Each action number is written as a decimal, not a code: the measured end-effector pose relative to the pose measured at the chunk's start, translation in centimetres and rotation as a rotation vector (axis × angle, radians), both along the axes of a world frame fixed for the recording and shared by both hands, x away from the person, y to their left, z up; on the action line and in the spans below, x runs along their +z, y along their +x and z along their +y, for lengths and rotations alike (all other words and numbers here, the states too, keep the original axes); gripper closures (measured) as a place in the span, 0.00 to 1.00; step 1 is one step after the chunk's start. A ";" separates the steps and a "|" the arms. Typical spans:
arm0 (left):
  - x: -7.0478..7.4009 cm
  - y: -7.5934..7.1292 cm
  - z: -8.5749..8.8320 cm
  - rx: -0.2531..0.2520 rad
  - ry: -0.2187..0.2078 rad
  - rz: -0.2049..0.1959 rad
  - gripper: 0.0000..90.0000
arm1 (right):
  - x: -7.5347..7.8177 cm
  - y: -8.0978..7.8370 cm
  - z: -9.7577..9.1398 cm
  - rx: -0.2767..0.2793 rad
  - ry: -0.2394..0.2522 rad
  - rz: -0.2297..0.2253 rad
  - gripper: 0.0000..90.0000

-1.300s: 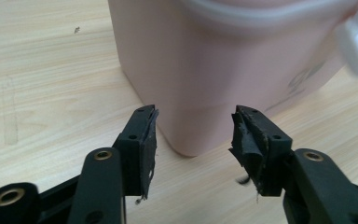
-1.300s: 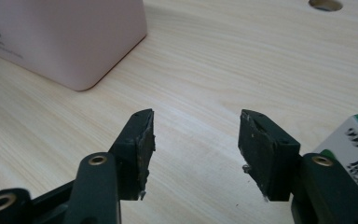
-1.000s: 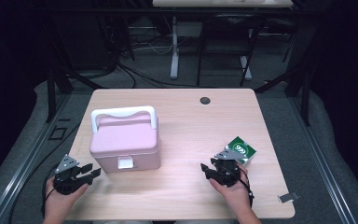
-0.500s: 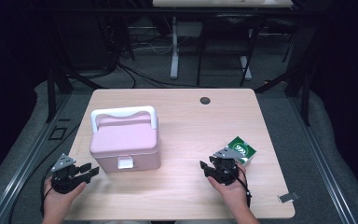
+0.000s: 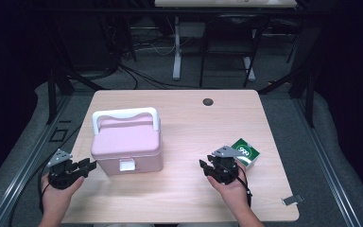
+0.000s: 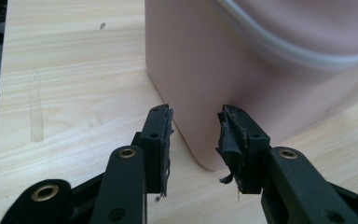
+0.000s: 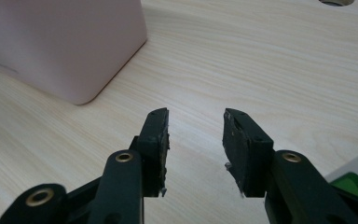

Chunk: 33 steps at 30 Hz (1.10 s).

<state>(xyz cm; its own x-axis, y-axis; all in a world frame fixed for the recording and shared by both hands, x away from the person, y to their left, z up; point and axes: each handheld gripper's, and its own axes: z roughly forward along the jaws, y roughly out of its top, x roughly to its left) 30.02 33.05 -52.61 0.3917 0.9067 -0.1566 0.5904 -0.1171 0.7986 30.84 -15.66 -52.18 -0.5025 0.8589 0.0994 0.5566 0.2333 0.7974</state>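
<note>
While the pink lidded box (image 5: 126, 146) sits toward the left half of the desk (image 5: 189, 118), its white handle (image 5: 124, 115) upright over the lid and a white latch (image 5: 126, 165) on the side facing the person, both grippers rest near the front edge. The left gripper (image 5: 86, 166) lies just beside the box's lower left corner; in the left gripper view that rounded corner (image 6: 200, 140) stands right ahead of the gap between the jaws, which have just been closing, are still partly apart and grip nothing. The right gripper (image 5: 207, 166) is well apart from the box, with bare wood between; its jaws have also just been closing, stand partly apart and hold nothing. A green carton (image 5: 244, 152) lies just beside that gripper, near the desk's right edge. Open desktop stretches behind the box and across the middle to the far edge, where a small dark grommet hole (image 5: 208, 101) sits. A narrow strip of desk separates the box from the left edge.
</note>
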 end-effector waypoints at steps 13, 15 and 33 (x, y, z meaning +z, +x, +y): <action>0.9 2.1 0.0 0.007 -0.012 -0.007 0.79 | 0.7 2.5 2.4 0.040 -0.005 0.006 0.75; 1.1 2.5 0.0 0.006 -0.017 -0.006 0.81 | 0.7 3.1 3.0 0.039 -0.013 0.008 0.77; 1.2 3.6 -0.3 0.006 -0.026 -0.004 0.91 | 1.1 4.5 4.6 0.084 -0.002 -0.016 0.84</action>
<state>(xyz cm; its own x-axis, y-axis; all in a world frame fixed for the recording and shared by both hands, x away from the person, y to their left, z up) 33.59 32.72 -51.43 0.3865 0.9048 -0.1786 0.5879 -0.0925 0.8036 35.39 -11.08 -51.08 -0.5747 0.8135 0.0892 0.5217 0.2801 0.8058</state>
